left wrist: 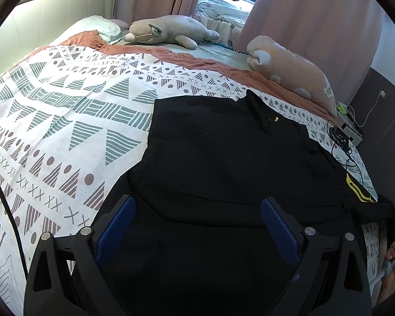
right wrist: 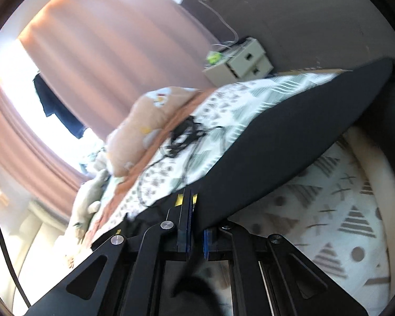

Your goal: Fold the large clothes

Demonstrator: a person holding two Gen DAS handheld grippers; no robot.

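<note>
The right gripper point(right wrist: 191, 226) is clamped on the edge of the large black fabric garment point(left wrist: 231, 163), lifting it off the patterned white bedspread point(left wrist: 65, 121). The left gripper point(left wrist: 197, 226) hovers above the garment, jaws apart and empty. A thin pinch could slip, or the cloth could snag the tangled black cables point(right wrist: 181, 137) nearby.

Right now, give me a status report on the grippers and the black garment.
Left gripper open over black garment. Right gripper shut on garment edge, lifted off bedspread. Black cables beside the garment.
</note>
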